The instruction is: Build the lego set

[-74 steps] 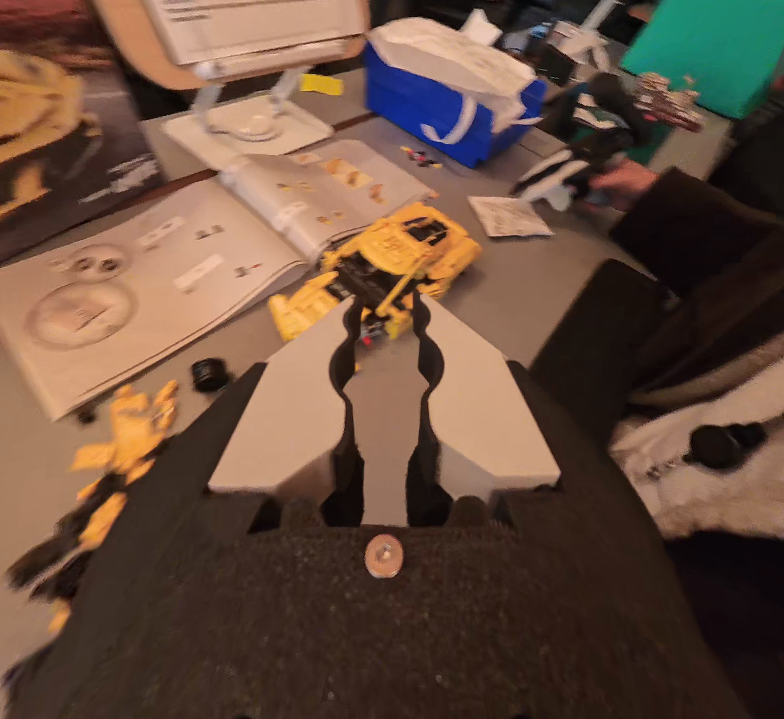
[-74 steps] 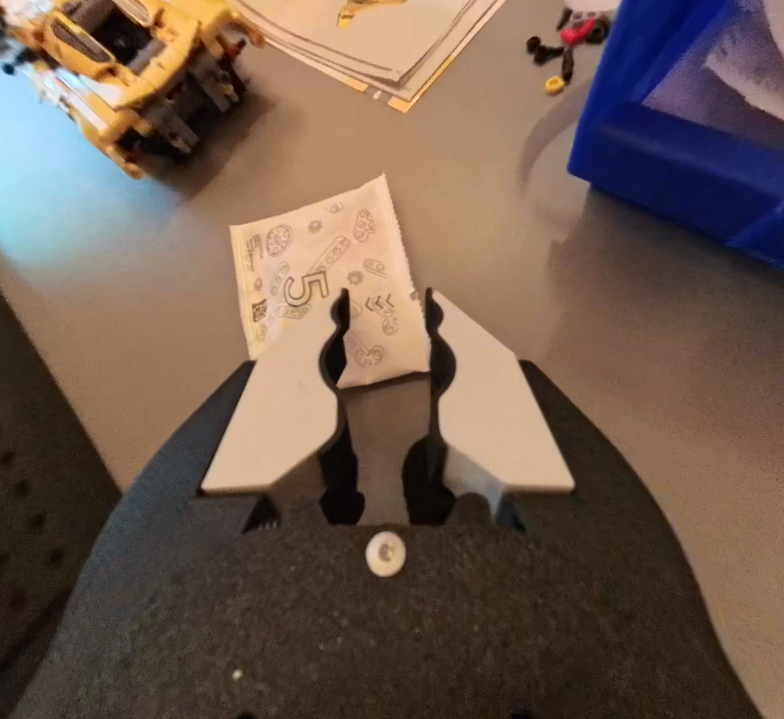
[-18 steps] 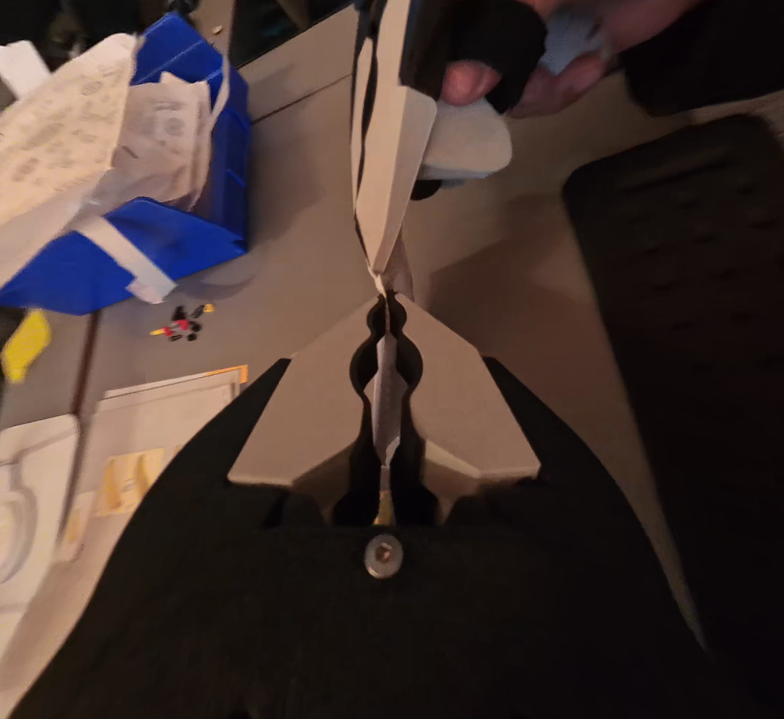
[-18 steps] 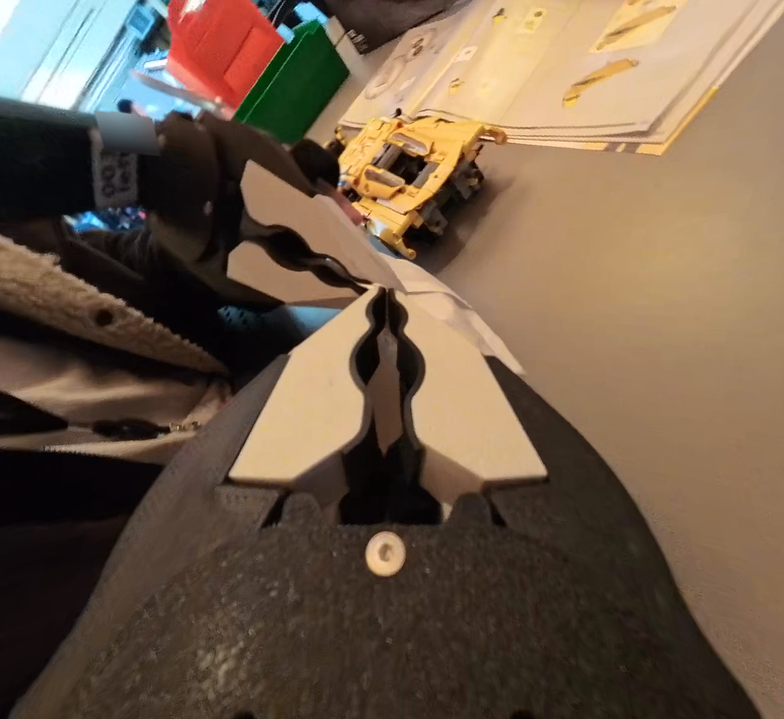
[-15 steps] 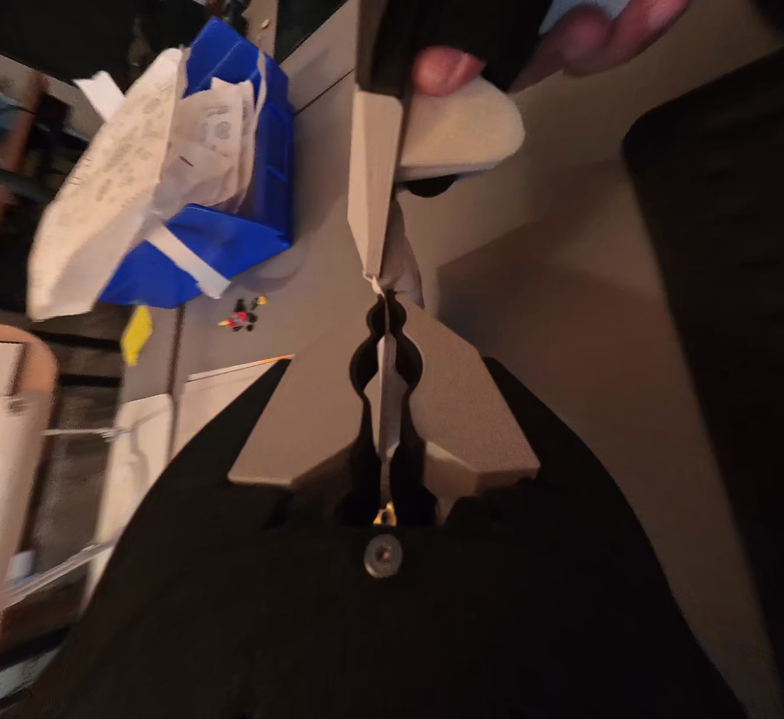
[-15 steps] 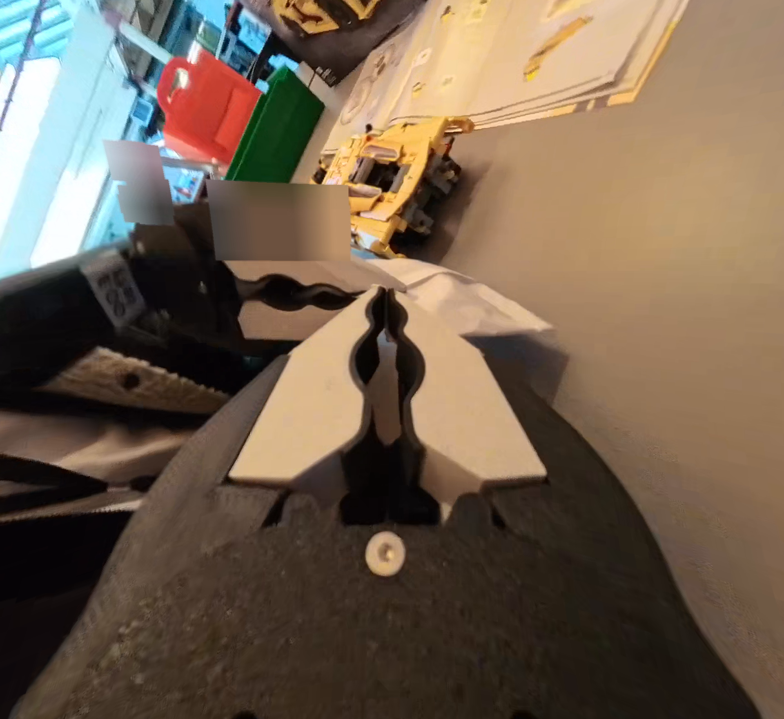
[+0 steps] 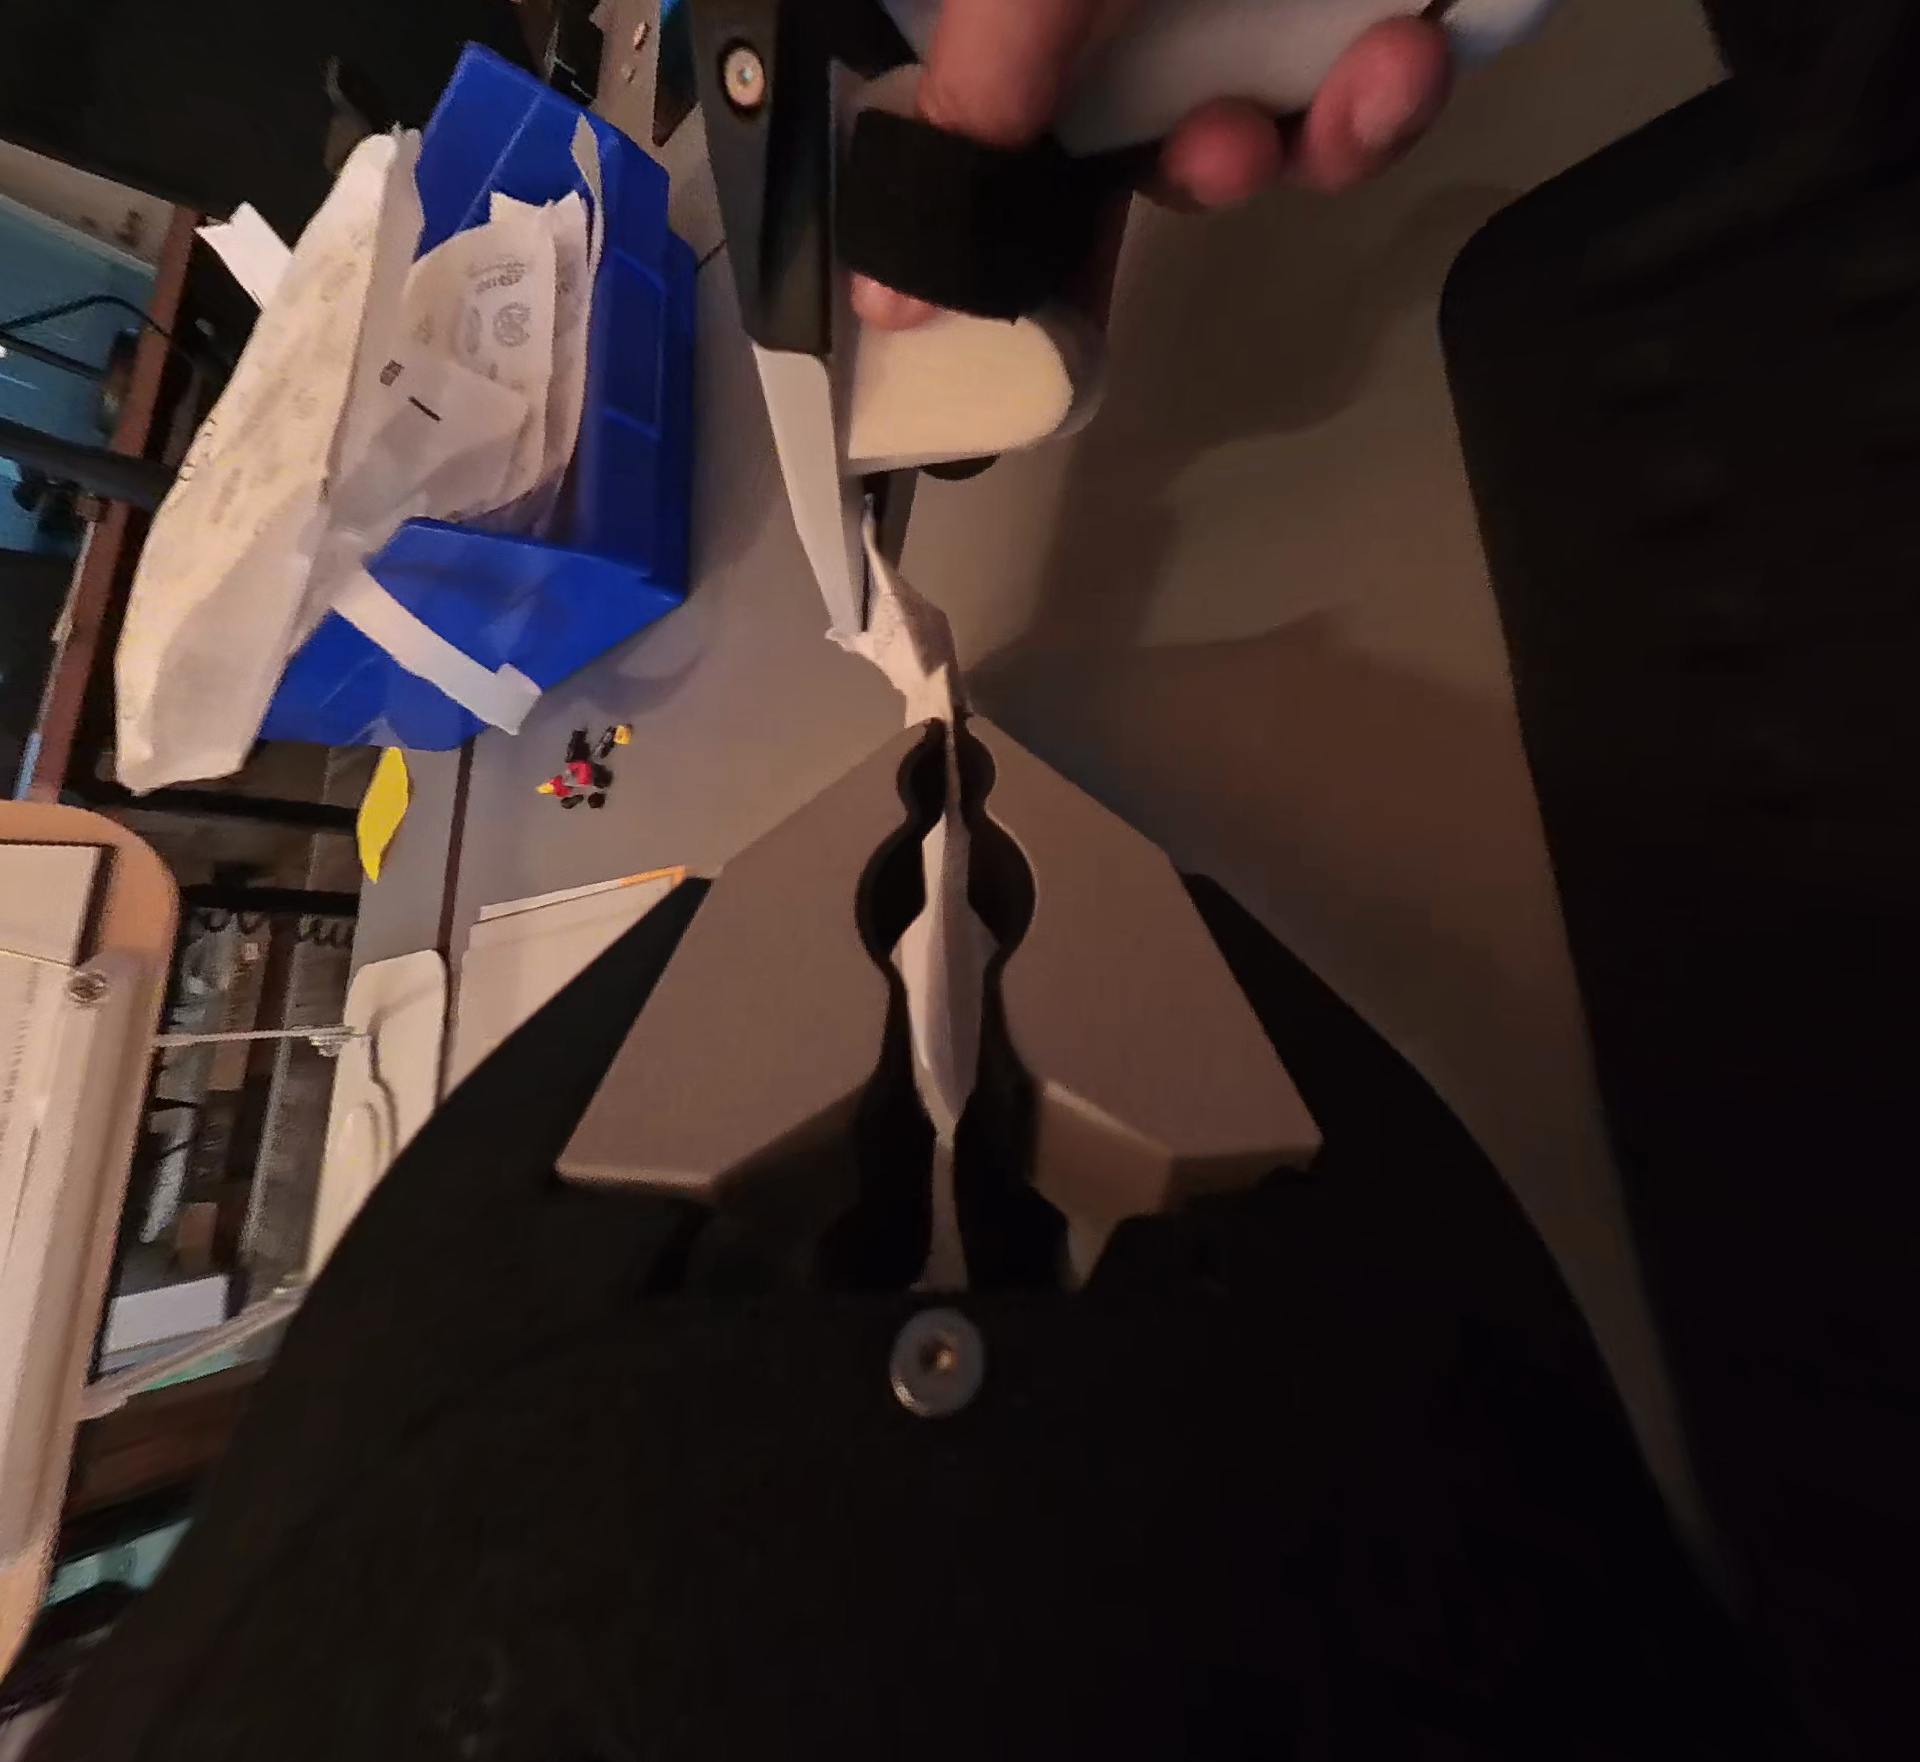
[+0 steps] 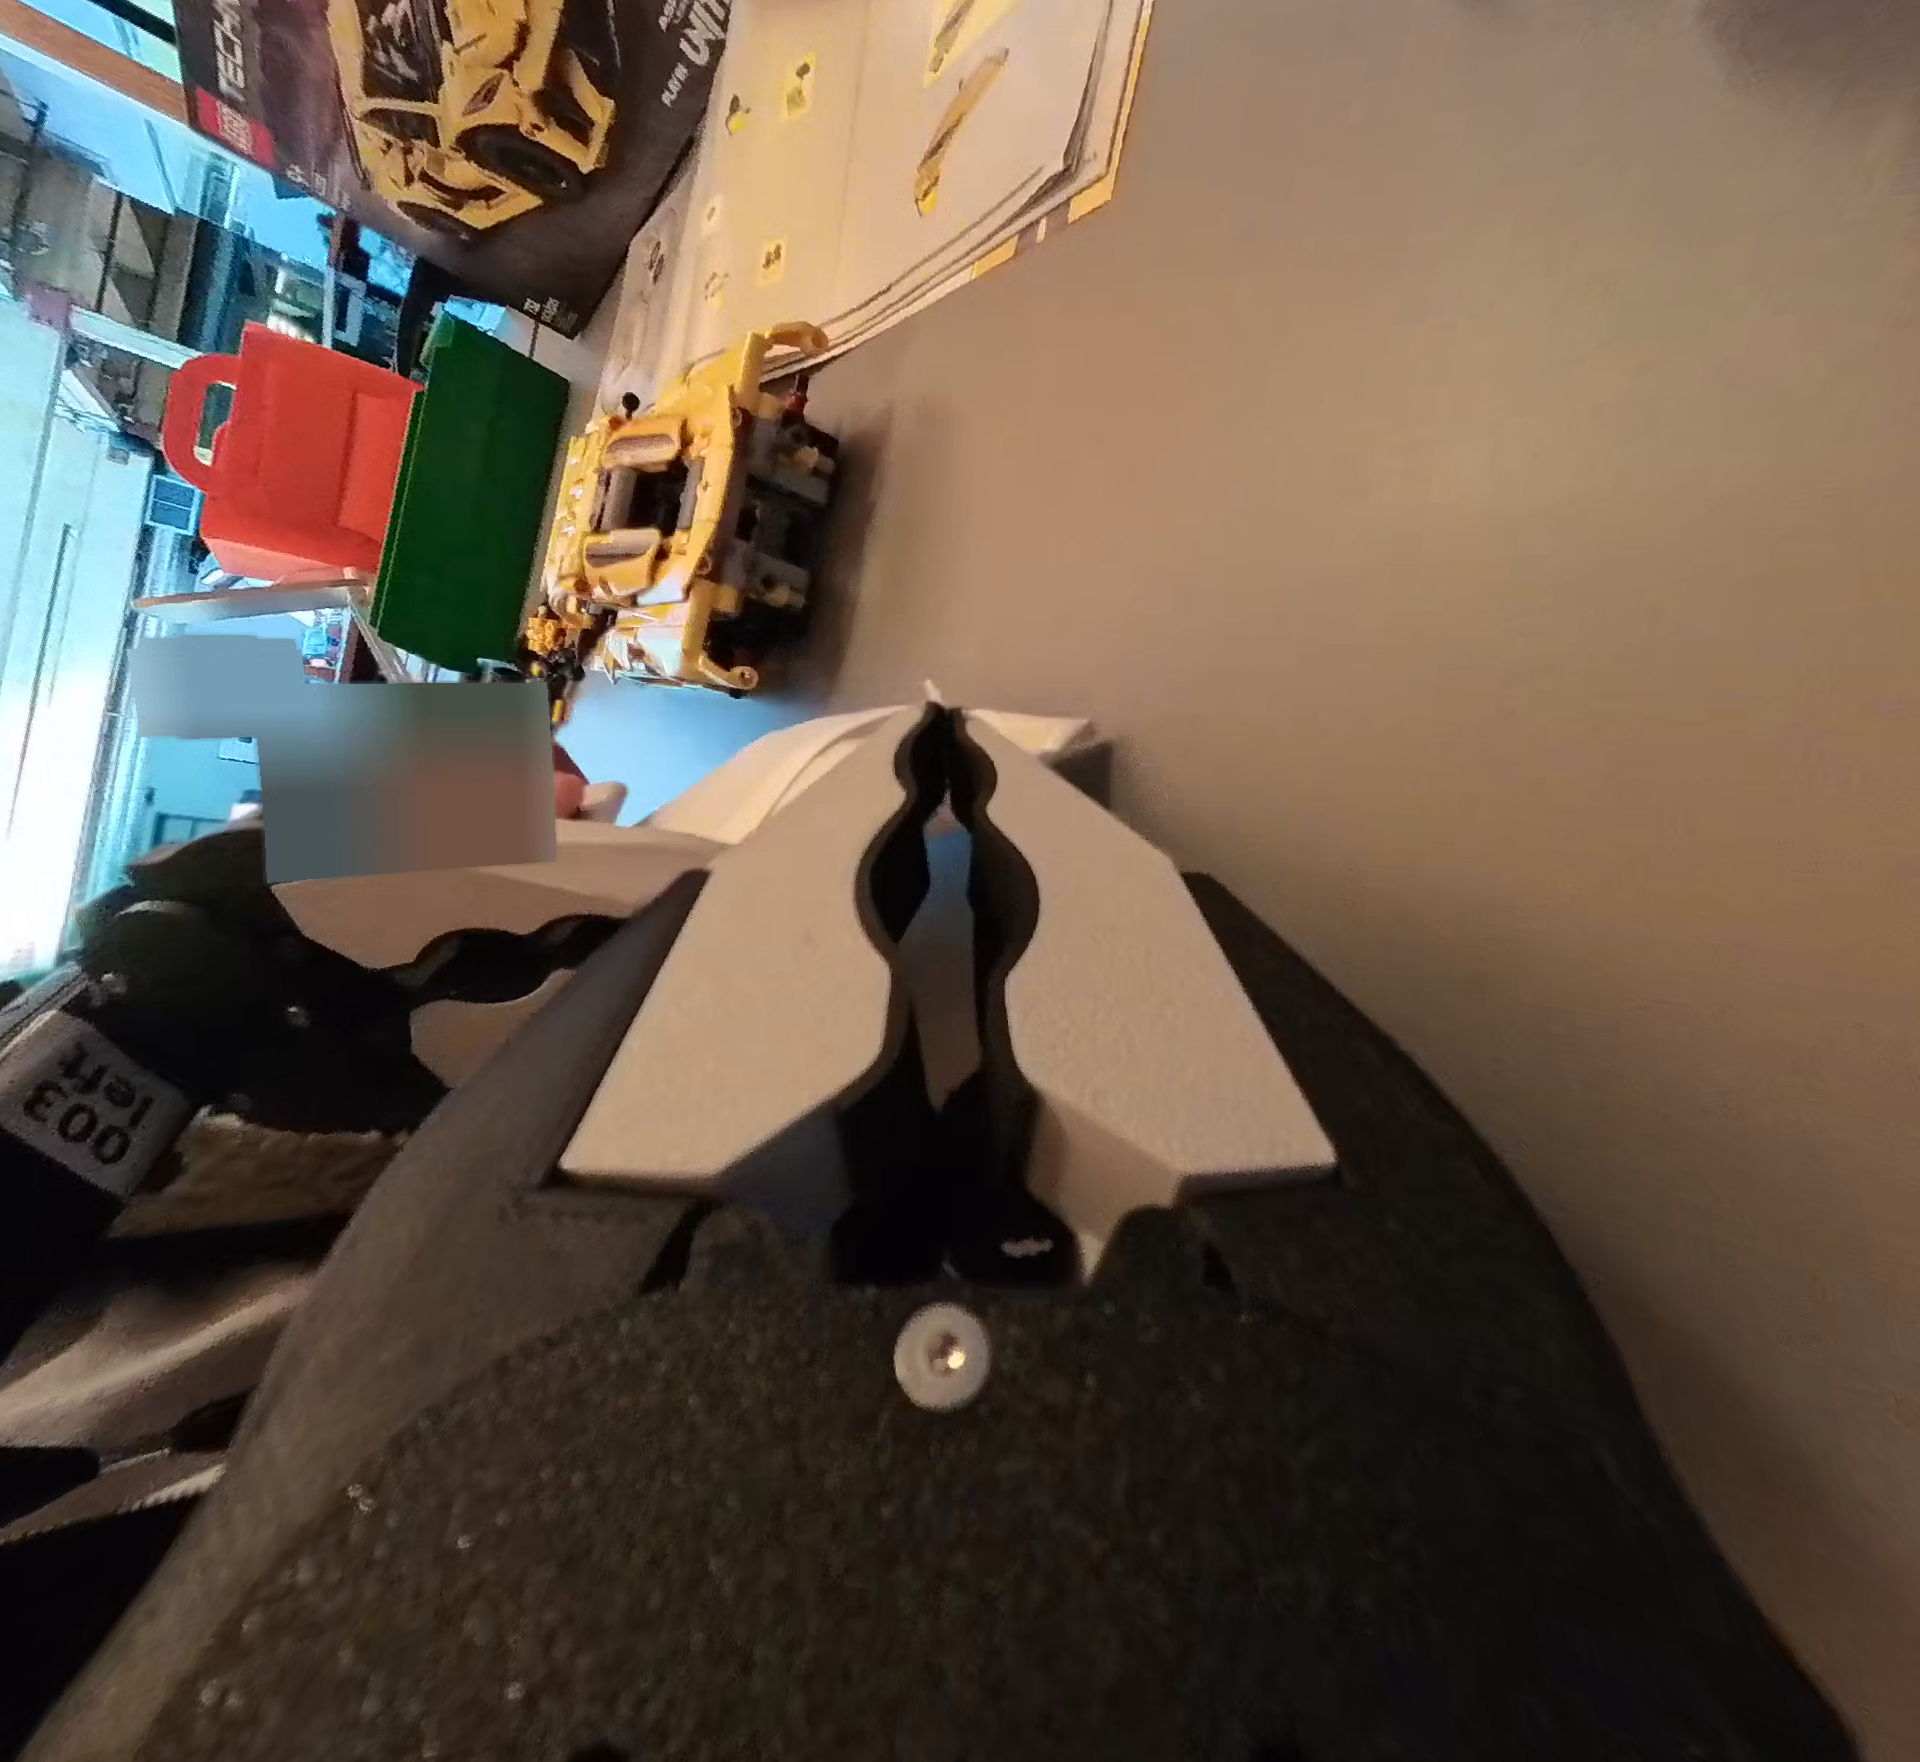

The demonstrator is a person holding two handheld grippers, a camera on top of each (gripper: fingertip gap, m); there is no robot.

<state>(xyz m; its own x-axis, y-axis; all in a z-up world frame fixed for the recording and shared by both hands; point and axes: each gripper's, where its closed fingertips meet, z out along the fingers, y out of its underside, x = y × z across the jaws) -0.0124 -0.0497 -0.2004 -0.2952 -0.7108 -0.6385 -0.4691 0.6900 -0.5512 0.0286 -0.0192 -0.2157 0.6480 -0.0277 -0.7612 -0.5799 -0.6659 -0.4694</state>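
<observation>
A white paper parts bag [image 7: 912, 637] hangs in the air between both grippers. My left gripper [image 7: 943, 733] is shut on one edge of it, and the sheet runs down between its fingers. My right gripper [image 7: 847, 616], held by a hand, pinches the bag's other edge just beyond; the paper between the two is crumpled. In the right wrist view my right gripper [image 8: 940, 720] is shut on the bag [image 8: 790, 767], with the left gripper's fingers [image 8: 468, 902] close beside it. The half-built yellow lego car [image 8: 675, 507] stands on the grey table [image 8: 1455, 569].
A blue bin [image 7: 613, 424] stuffed with white paper bags stands at the back. Small loose pieces [image 7: 582, 767] lie near it. The open instruction booklet [image 8: 935, 102] and the set's box [image 8: 416, 50] lie beyond the car, with a green box [image 8: 468, 507] and a red container [image 8: 281, 465]. The tips of one gripper are about 6 cm away from the tips of the other.
The bag lay on the table with both grippers open; both are now shut on it in the air. In the last half second the grippers have drawn slightly apart and the paper has crumpled.
</observation>
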